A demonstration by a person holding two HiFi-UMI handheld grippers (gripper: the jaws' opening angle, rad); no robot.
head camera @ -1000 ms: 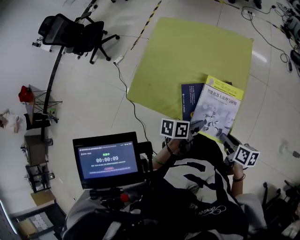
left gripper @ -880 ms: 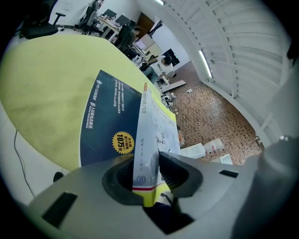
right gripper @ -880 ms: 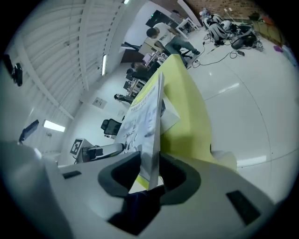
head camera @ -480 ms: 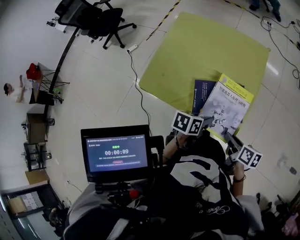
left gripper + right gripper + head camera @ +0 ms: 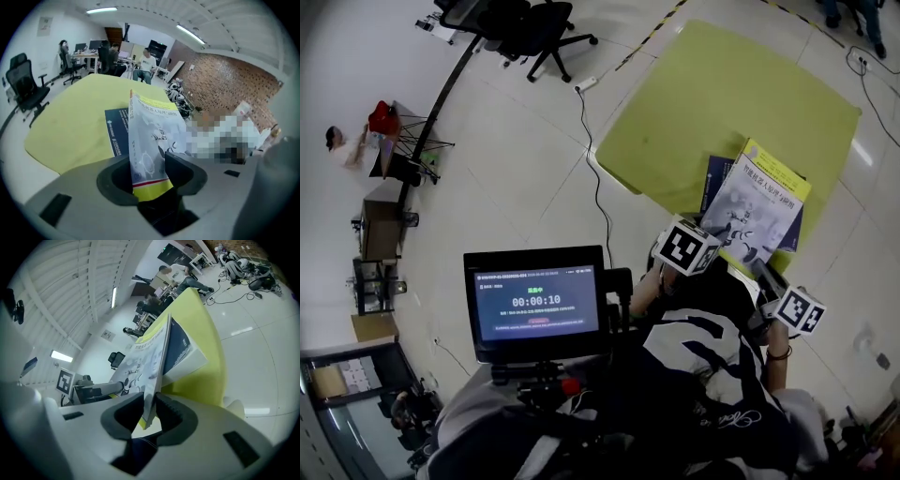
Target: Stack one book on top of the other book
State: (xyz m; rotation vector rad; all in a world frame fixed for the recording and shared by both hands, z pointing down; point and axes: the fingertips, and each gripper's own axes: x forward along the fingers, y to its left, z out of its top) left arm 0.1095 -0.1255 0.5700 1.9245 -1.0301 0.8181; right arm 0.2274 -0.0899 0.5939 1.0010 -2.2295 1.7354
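Head view: yellow book (image 5: pixel 759 211) now covers more of the blue book (image 5: pixel 715 183) than before. Left tongs (image 5: pixel 146 164) have just been widening, loose around its corner; right tongs (image 5: pixel 149 401), closing, pinch its edge.

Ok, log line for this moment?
left tongs: just opening, white book loose between | right tongs: just closing, gripping it | blue book: beneath, on mat

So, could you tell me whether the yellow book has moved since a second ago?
Yes: the yellow book has slid left, covering more of the blue book.
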